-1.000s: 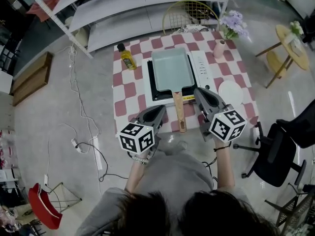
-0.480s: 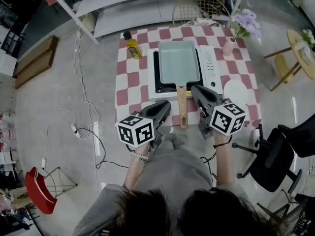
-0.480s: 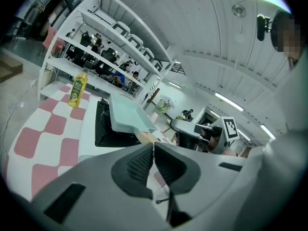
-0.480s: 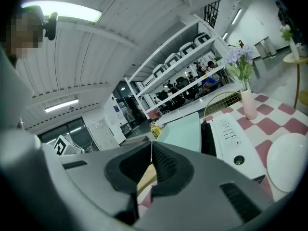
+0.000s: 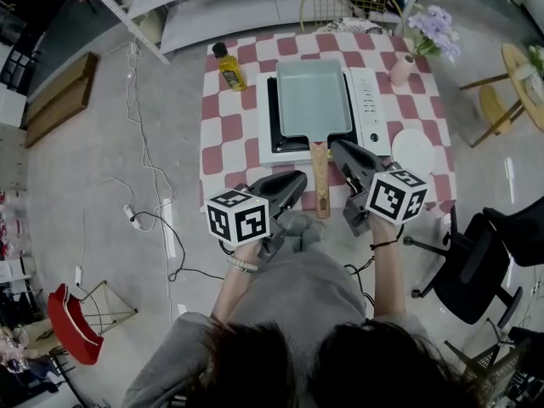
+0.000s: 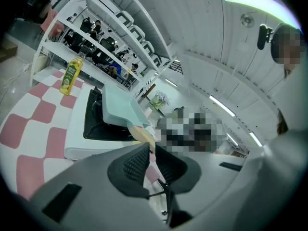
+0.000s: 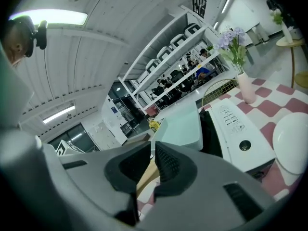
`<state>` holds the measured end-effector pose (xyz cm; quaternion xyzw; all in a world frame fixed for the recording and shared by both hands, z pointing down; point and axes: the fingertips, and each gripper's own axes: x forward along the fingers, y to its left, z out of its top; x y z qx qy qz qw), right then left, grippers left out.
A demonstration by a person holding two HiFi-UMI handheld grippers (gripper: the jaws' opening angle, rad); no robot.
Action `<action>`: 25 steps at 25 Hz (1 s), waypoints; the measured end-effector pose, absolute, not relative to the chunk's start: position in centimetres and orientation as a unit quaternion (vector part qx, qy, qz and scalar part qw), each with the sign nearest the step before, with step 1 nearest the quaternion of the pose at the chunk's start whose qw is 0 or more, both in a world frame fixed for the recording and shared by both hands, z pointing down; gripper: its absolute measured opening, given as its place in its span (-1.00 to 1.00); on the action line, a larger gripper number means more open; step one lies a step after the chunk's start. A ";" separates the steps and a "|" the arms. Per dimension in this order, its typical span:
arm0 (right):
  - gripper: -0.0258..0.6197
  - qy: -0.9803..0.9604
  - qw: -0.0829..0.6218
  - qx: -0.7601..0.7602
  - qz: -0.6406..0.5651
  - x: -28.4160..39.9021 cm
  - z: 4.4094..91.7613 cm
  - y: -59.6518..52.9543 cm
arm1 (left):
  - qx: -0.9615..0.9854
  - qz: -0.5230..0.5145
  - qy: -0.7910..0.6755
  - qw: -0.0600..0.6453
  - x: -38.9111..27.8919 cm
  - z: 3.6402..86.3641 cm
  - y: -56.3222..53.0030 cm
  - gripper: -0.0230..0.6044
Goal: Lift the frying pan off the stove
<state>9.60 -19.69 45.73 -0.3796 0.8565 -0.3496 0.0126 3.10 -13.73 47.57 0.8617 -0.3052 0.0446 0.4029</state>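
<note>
Both your jaws are clenched, nothing btwn them. The frying pan [image 5: 313,99], pale teal & rectangular, sits on the stove [image 5: 371,109] in the middle of the checkered tabletop [image 5: 223,134]. Its wooden handle [image 5: 320,181] points at you, past the stove's front edge. Your left gripper [image 5: 297,181] hangs near the tabletop's near edge, left of the handle & apart from it. Your right gripper [image 5: 337,148] is just beside the handle on its right, tip by the stove front. Oil bottle [image 5: 228,66] far left, vase [image 5: 401,70] w/ purple flowers far right, white plate [image 5: 412,151] right of the stove.
</note>
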 end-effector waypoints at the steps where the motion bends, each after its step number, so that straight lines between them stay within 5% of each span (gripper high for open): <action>1: -0.84 0.855 0.012 -0.380 -0.353 9.6 45.9 -19.7 | 0.861 0.043 -0.302 0.407 3.2 47.7 -13.7 -0.83; 7: -0.73 0.847 0.017 -0.376 -0.375 9.7 46.6 -19.6 | 0.862 0.031 -0.282 0.421 3.7 47.9 -13.2 -0.81; 25: -0.37 0.819 0.021 -0.363 -0.444 9.2 48.8 -19.9 | 0.847 0.005 -0.235 0.478 5.7 48.4 -12.2 -0.32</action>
